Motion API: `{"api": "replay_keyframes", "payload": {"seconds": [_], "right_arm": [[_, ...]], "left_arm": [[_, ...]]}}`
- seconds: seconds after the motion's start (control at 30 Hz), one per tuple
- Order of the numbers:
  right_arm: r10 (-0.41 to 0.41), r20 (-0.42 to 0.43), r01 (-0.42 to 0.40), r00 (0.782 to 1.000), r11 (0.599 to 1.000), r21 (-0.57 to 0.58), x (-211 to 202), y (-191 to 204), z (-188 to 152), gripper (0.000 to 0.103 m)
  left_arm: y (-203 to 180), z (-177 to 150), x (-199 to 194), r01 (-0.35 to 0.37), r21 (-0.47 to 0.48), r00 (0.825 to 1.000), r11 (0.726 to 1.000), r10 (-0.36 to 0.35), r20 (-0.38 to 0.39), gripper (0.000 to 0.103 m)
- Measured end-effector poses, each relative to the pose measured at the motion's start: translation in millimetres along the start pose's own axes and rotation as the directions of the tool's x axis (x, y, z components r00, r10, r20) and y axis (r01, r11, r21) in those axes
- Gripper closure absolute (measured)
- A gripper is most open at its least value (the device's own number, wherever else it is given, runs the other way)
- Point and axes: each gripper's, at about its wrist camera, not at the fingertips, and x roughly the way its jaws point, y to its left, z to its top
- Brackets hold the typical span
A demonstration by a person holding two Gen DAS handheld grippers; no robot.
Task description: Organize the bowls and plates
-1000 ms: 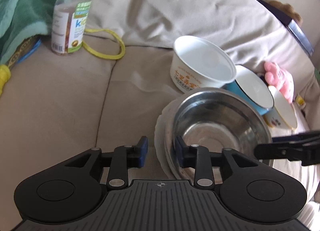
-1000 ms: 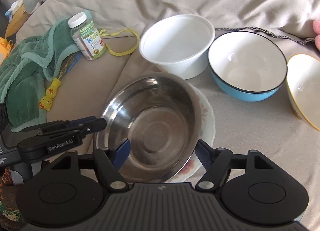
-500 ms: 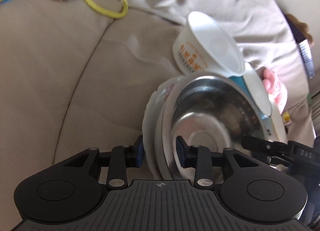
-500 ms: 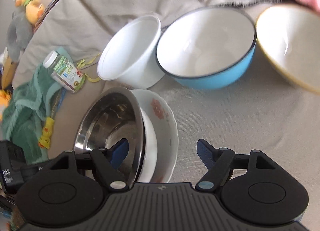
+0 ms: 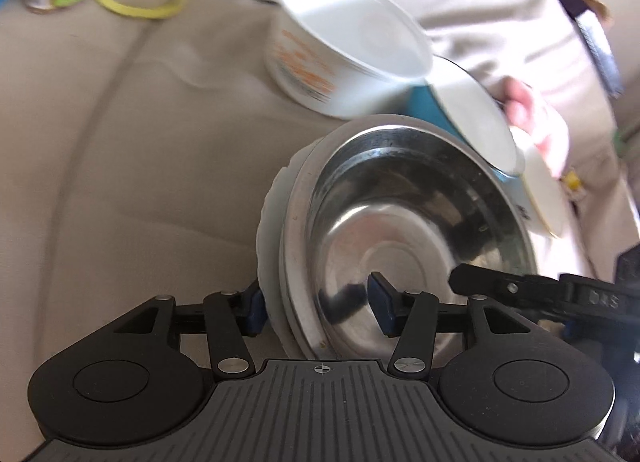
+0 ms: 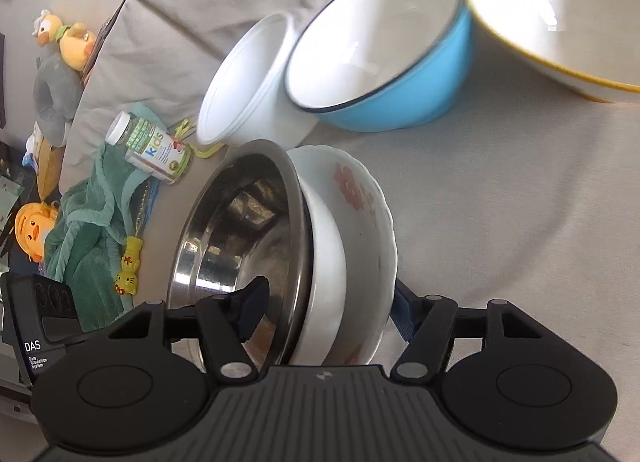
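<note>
The left gripper (image 5: 318, 312) has just been opening; its jaws straddle the near rim of the steel bowl (image 5: 400, 230), not clearly pressing it. The right gripper (image 6: 326, 312) has just been closing across the tilted stack: steel bowl, white dish (image 6: 326, 262) and floral plate (image 6: 368, 222). Whether its pads press I cannot tell. Behind on the sofa cushion (image 6: 500, 202) stand a white tub (image 6: 244, 94), blue bowl (image 6: 384, 62) and yellow-rimmed bowl (image 6: 560, 22).

Bright daylight | motion blur smears the white plastic tub (image 5: 352, 46) | glare blows out the yellow-rimmed white bowl (image 6: 552, 14) | fisheye bends edges | steel bowl (image 5: 400, 230) glints
</note>
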Motion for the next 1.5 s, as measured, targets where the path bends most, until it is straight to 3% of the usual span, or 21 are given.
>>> {"api": "replay_keyframes", "payload": {"seconds": [0.17, 0.3, 0.47, 0.5, 0.57, 0.7, 0.77, 0.9, 1.03, 1.1, 1.23, 1.4, 1.5], "right_arm": [[-0.029, 0.027, 0.028, 0.999, 0.999, 0.034, -21.4, -23.3, -2.4, 0.038], [-0.036, 0.056, 0.034, 0.998, 0.999, 0.030, -31.7, -33.9, -3.5, 0.037], [-0.107, 0.175, 0.113, 0.979, 0.993, -0.025, -76.2, -44.1, -12.4, 0.015], [-0.099, 0.185, 0.104, 0.978, 0.994, -0.019, -83.9, -50.8, -14.9, 0.010], [-0.120, 0.202, 0.120, 0.972, 0.993, 0.011, -95.7, -66.0, -20.3, 0.009], [-0.257, 0.224, 0.259, 0.940, 0.966, 0.021, -107.3, -97.1, -29.9, 0.009], [-0.313, 0.213, 0.315, 0.925, 0.949, 0.026, -107.3, -111.4, -33.1, 0.009], [-0.294, 0.201, 0.316, 0.934, 0.945, -0.086, -103.3, -108.7, -39.1, 0.000], [-0.336, 0.212, 0.367, 0.918, 0.920, -0.133, -94.6, -102.8, -44.1, 0.000], [-0.345, 0.212, 0.379, 0.914, 0.913, -0.151, -92.4, -101.8, -46.0, 0.000], [-0.378, 0.193, 0.418, 0.906, 0.872, -0.255, -84.3, -95.2, -46.3, 0.000], [-0.319, 0.230, 0.363, 0.919, 0.913, -0.184, -97.6, -102.5, -37.3, 0.001], [-0.316, 0.304, 0.373, 0.899, 0.915, -0.153, -116.5, -99.3, -29.1, 0.001]], "left_arm": [[-25.0, -10.0, 11.2, 0.029, 0.101, 1.000, 0.994, -0.029, -0.006, 0.048], [-28.6, -11.0, 9.9, -0.001, 0.132, 1.000, 0.991, 0.002, -0.006, 0.059], [-40.9, -17.5, -15.0, -0.092, 0.174, 0.994, 0.980, 0.079, 0.081, 0.058], [-44.3, -18.8, -21.1, -0.118, 0.182, 0.989, 0.976, 0.100, 0.105, 0.058], [-52.6, -20.6, -31.7, -0.161, 0.199, 0.978, 0.967, 0.129, 0.166, 0.058], [-77.7, -19.8, -43.3, -0.213, 0.219, 0.958, 0.952, 0.160, 0.237, 0.055], [-94.8, -18.1, -43.3, -0.276, 0.239, 0.939, 0.931, 0.208, 0.275, 0.054], [-118.2, -3.8, -39.4, -0.366, 0.232, 0.897, 0.901, 0.276, 0.345, 0.059], [-118.9, 14.8, -30.6, -0.417, 0.170, 0.874, 0.893, 0.343, 0.346, 0.064], [-122.2, 20.3, -28.8, -0.399, 0.163, 0.879, 0.902, 0.326, 0.348, 0.064], [-146.6, 31.5, -23.4, -0.293, 0.217, 0.920, 0.931, 0.213, 0.328, 0.064], [-187.9, 63.7, 2.1, -0.214, 0.309, 0.954, 0.927, 0.130, 0.271, 0.064], [-210.6, 90.2, 32.2, -0.139, 0.372, 0.983, 0.918, 0.083, 0.163, 0.064]]}}
